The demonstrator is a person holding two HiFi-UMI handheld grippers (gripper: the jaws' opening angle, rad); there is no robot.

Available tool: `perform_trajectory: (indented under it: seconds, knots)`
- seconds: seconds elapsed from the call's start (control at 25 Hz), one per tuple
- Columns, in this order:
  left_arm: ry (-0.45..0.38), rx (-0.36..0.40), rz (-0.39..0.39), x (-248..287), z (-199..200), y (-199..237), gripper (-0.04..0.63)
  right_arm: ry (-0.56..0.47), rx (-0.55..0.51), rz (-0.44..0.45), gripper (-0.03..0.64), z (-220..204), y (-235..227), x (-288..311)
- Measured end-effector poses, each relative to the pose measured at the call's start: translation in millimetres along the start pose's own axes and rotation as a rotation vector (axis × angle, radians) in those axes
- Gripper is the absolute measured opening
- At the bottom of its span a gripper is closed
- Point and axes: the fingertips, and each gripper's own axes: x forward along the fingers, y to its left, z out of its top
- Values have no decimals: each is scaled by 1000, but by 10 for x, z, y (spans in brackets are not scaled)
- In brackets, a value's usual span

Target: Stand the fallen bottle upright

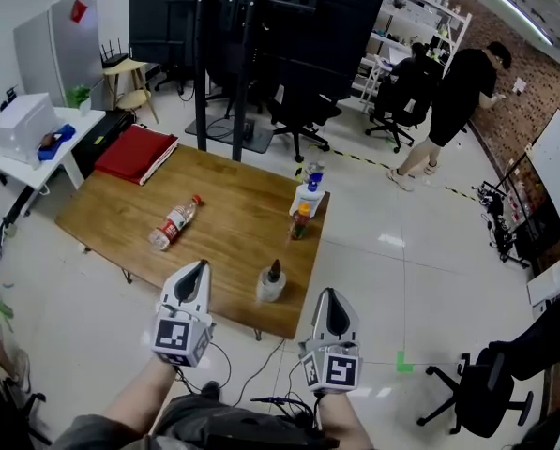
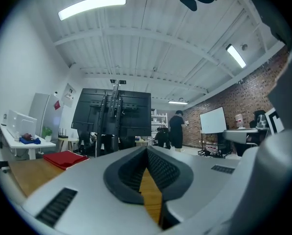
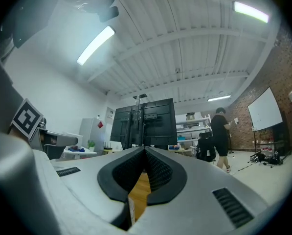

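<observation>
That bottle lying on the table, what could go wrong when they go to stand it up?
1. The fallen bottle lies on its side; a nudge may roll it along the table.
2. The white bottle stands near the front edge, between the left gripper and right gripper; a reach could topple it.
3. Both grippers are shut; unopened, they would only push.

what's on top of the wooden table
On the table: a fallen bottle, a flat red item, a small upright bottle near the front, and a bottle cluster at the right edge. Nothing covers them.
</observation>
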Motion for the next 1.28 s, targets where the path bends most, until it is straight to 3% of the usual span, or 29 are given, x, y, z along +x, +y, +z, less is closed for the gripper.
perform_trajectory:
  seconds: [0.4, 0.6, 0.92, 1.12, 1.28]
  knots:
    - [27, -10, -70, 74, -84, 993, 31, 33, -19, -74, 6, -28, 935, 322]
    - [55, -32, -57, 96, -229, 1202, 31, 38, -95, -5, 6, 19, 1330, 348]
    - [71, -17, -90, 128, -317, 952, 31, 65, -153, 32, 6, -55, 1388, 282]
    - [73, 6, -126, 219, -257, 614, 31, 66, -105, 58, 6, -72, 1288, 270]
    - [56, 7, -106, 320, -171, 456, 31, 53, -77, 61, 6, -86, 1085, 256]
